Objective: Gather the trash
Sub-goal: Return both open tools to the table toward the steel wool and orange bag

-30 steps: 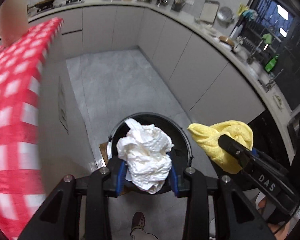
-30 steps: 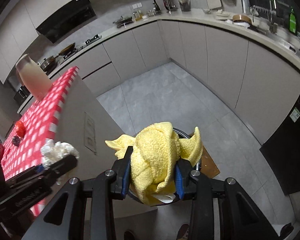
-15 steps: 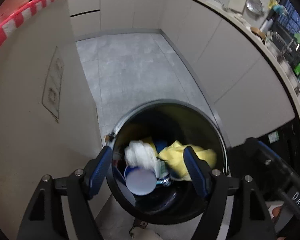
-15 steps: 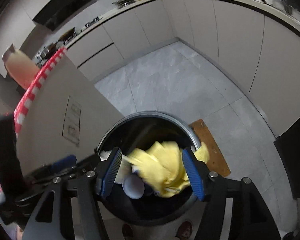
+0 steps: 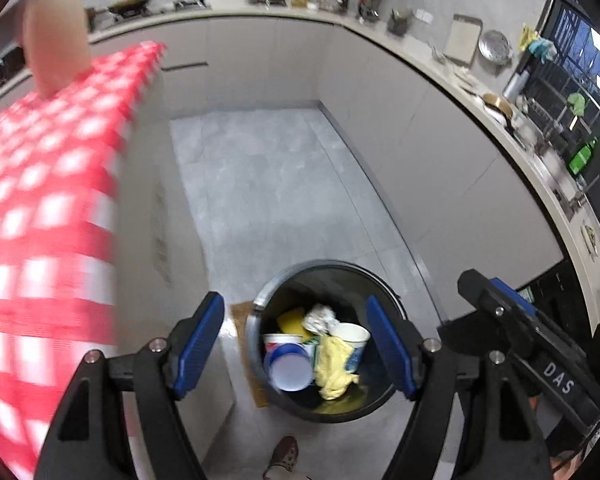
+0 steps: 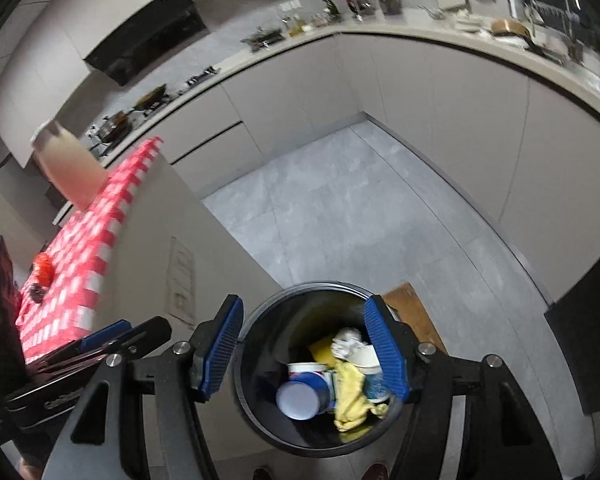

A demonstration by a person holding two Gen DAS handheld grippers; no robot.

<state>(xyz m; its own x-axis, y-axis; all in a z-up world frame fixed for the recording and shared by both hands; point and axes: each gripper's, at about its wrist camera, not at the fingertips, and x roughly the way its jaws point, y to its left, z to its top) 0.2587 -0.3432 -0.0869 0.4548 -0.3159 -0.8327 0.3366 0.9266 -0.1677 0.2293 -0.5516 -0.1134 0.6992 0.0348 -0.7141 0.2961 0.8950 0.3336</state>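
A round black trash bin [image 5: 384, 292] stands on the grey floor below both grippers; it also shows in the right wrist view [image 6: 284, 300]. In it lie a yellow cloth [image 5: 334, 364] [image 6: 352, 394], crumpled white paper [image 5: 318, 316] [image 6: 346, 340], paper cups [image 5: 288, 364] [image 6: 302, 394] and a yellow sponge [image 5: 292, 318]. My left gripper [image 5: 296, 352] is open and empty above the bin. My right gripper [image 6: 304, 352] is open and empty above it too, and shows at the right of the left wrist view [image 5: 500, 312].
A counter with a red-and-white checked cloth [image 5: 40, 208] [image 6: 84, 248] stands to the left, its beige side panel [image 6: 180, 264] beside the bin. A brown mat [image 6: 412, 312] lies by the bin. Curved grey cabinets [image 5: 440, 160] with a cluttered worktop run around the room. My shoe [image 5: 282, 456] is below.
Both grippers opened and dropped the white paper and the yellow cloth into the bin. Both grippers have since risen above it.
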